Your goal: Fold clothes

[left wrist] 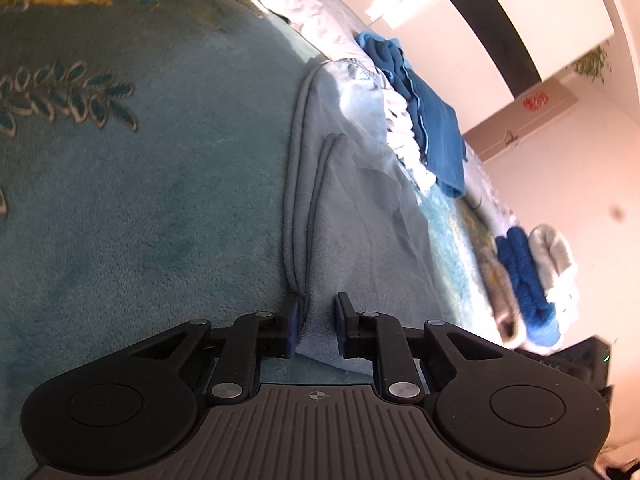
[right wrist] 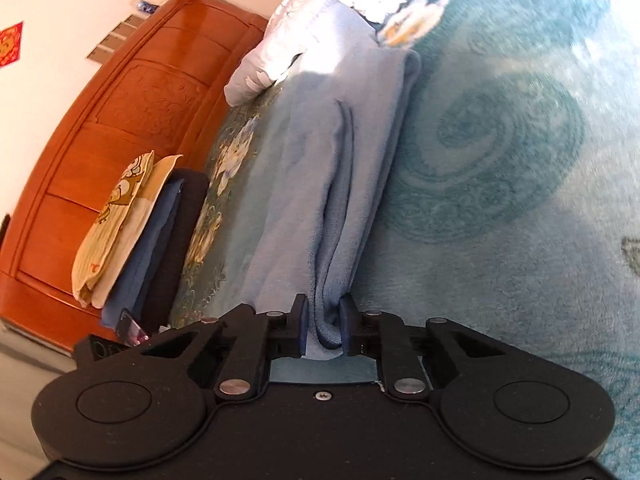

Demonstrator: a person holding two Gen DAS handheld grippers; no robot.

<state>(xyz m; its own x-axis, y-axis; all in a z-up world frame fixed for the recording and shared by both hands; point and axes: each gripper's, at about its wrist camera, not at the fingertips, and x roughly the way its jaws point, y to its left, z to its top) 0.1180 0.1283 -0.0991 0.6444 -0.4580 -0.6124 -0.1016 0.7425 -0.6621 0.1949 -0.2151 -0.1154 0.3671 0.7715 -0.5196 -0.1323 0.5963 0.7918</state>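
Note:
A light blue fleece garment [left wrist: 352, 200] lies partly folded along the teal floral blanket [left wrist: 140, 200] on the bed, its doubled hems running away from me. My left gripper [left wrist: 319, 320] is shut on the garment's near corner, and cloth fills the narrow gap between the pads. In the right wrist view the same garment [right wrist: 312, 160] stretches toward the pillow end. My right gripper [right wrist: 323, 320] is shut on its near edge, with several bunched folds pinched between the pads. The blanket [right wrist: 500, 160] spreads out to the right.
A dark blue folded cloth [left wrist: 432, 128] and a pile of blue and white folded items [left wrist: 532, 276] lie beyond the garment. A wooden headboard [right wrist: 120, 120] stands at the left, with a yellow, blue and dark stack [right wrist: 132, 232] leaning by it. A white quilt [right wrist: 280, 40] lies behind.

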